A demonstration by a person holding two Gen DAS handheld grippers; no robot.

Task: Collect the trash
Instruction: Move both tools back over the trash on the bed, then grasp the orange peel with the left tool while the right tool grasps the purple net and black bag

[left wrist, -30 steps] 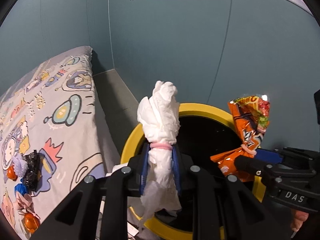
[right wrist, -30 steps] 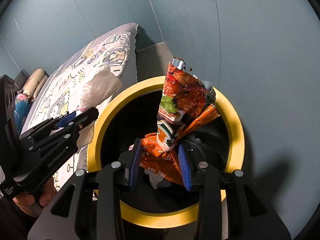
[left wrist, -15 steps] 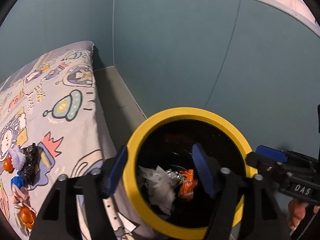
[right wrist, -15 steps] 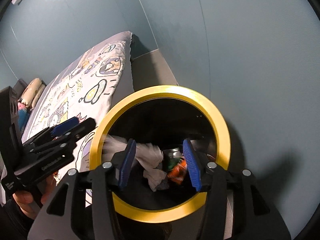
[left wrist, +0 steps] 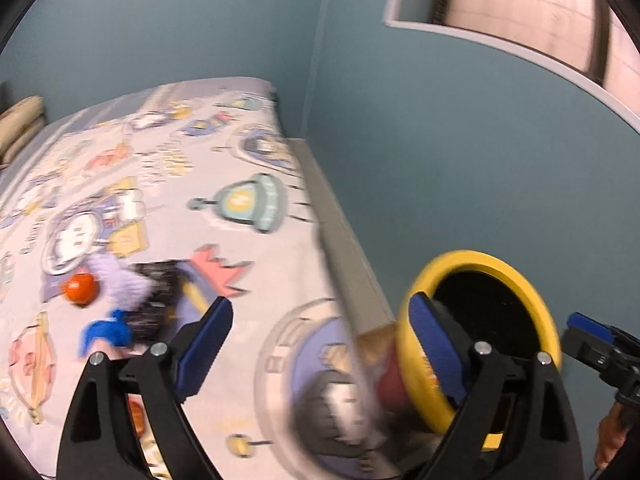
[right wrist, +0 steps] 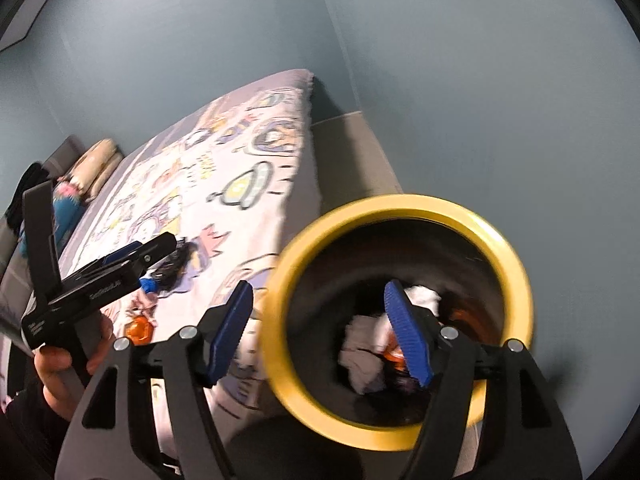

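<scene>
A yellow-rimmed black trash bin point(right wrist: 512, 256) stands beside the bed; it also shows in the left wrist view point(left wrist: 516, 276). Inside lie white tissue point(right wrist: 424, 296) and an orange wrapper point(right wrist: 394, 354). My left gripper point(left wrist: 320, 348) is open and empty over the bed's edge, left of the bin. My right gripper point(right wrist: 320, 332) is open and empty, straddling the bin's near left rim. On the bed lie an orange piece point(left wrist: 80, 288), a pale purple piece point(left wrist: 120, 284), a black piece point(left wrist: 160, 292) and a blue piece point(left wrist: 106, 332). The left gripper also shows in the right wrist view point(right wrist: 120, 272).
The bed point(left wrist: 160, 184) has a cartoon-print sheet and pillows point(right wrist: 96, 160) at its far end. Teal walls point(left wrist: 440, 140) close in behind the bin. A grey floor strip point(left wrist: 340, 232) runs between bed and wall. A window point(left wrist: 520, 12) is high on the right.
Both grippers opened and dropped the tissue and the orange wrapper into the bin. Both then swung left toward the bed; the frames are motion-blurred.
</scene>
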